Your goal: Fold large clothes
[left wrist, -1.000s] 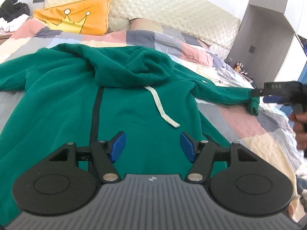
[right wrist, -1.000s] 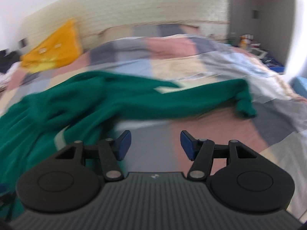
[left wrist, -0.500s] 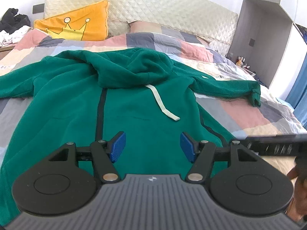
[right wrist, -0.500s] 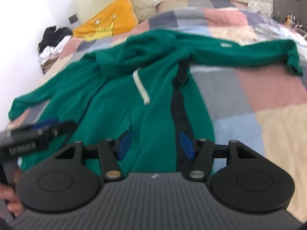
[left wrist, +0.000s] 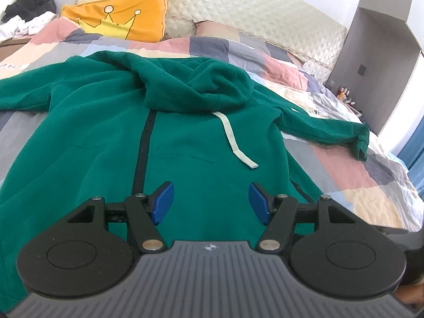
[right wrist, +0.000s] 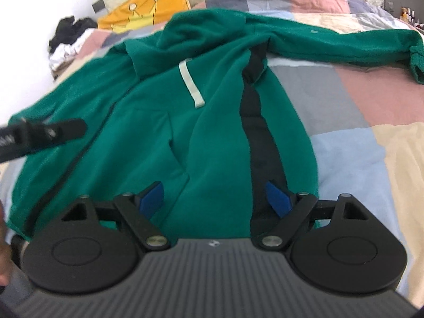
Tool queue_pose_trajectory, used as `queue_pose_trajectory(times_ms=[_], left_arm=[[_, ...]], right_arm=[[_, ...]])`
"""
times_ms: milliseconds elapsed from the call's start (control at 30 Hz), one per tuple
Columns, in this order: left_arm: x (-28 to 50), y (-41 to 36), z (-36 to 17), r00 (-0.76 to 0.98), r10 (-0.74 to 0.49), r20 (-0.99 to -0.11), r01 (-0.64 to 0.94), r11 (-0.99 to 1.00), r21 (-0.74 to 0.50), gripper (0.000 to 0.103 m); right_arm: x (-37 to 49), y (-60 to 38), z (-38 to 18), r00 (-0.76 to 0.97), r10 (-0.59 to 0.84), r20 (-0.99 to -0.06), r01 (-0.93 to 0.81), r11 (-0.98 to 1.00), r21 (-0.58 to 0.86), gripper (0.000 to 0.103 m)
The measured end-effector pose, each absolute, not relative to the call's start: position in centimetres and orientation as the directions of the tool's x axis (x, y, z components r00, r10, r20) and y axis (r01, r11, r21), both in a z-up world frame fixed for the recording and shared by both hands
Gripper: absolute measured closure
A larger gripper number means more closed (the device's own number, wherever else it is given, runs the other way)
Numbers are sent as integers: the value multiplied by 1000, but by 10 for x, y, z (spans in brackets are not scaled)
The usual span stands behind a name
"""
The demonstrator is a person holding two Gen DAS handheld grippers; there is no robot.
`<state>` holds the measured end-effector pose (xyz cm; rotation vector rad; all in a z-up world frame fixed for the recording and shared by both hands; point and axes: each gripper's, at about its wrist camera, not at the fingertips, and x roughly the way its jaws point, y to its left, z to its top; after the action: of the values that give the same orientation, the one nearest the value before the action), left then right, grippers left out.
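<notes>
The left gripper (left wrist: 210,202) is spread wide with nothing between its blue pads (left wrist: 162,202), hanging over the lower front of the hoodie (left wrist: 185,143); the right gripper (right wrist: 216,202) is likewise spread and empty, above the hem near the dark side stripe (right wrist: 255,122). The green hoodie lies face up and spread flat on the bed, its hood (left wrist: 196,87) crumpled at the top, a pale drawstring (left wrist: 233,140) trailing down the chest, and a black zipper (left wrist: 144,143) running down the front. One sleeve (left wrist: 331,129) stretches out across the bedspread toward the bed's edge, with its cuff (left wrist: 361,143) bent over. Under it is a patchwork bedspread (left wrist: 344,175) of pink, grey, blue and cream squares. An orange pillow (left wrist: 119,18) with a crown drawing leans against the quilted cream headboard (left wrist: 251,8). A heap of black and white clothes (left wrist: 26,13) sits off to the side of the bed.
</notes>
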<state>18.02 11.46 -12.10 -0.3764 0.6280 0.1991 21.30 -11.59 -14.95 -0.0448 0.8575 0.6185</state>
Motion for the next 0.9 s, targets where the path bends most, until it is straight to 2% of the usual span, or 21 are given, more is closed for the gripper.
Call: queue_pose_trajectory(times_ms=[100, 200, 267, 333, 533, 700, 800, 900], left_arm=[[181, 115, -122, 794, 70, -604, -299, 910, -287, 35], [182, 117, -123, 793, 66, -606, -304, 905, -299, 35], [181, 118, -122, 796, 62, -602, -304, 901, -309, 35], [179, 119, -121, 800, 63, -596, -305, 899, -314, 35], [174, 123, -118, 809, 72, -584, -317, 889, -330, 35], [163, 129, -108, 825, 93, -557, -328, 881, -340, 35], [153, 136, -97, 838, 113, -534, -337, 877, -343, 35], [139, 147, -81, 844, 133, -519, -345, 876, -337, 35]], right_arm=[[217, -109, -163, 478, 446, -757, -528, 834, 159, 19], [218, -108, -170, 476, 427, -769, -530, 837, 137, 38], [217, -111, -166, 468, 441, -766, -522, 837, 164, 81], [213, -117, -156, 481, 456, -749, -509, 841, 184, 89], [197, -140, -121, 549, 520, -654, -521, 825, 219, 93], [198, -176, -103, 638, 489, -595, -438, 866, 241, 94], [215, -198, -114, 653, 426, -626, -321, 905, 280, 94], [232, -206, -139, 593, 374, -713, -239, 928, 287, 94]])
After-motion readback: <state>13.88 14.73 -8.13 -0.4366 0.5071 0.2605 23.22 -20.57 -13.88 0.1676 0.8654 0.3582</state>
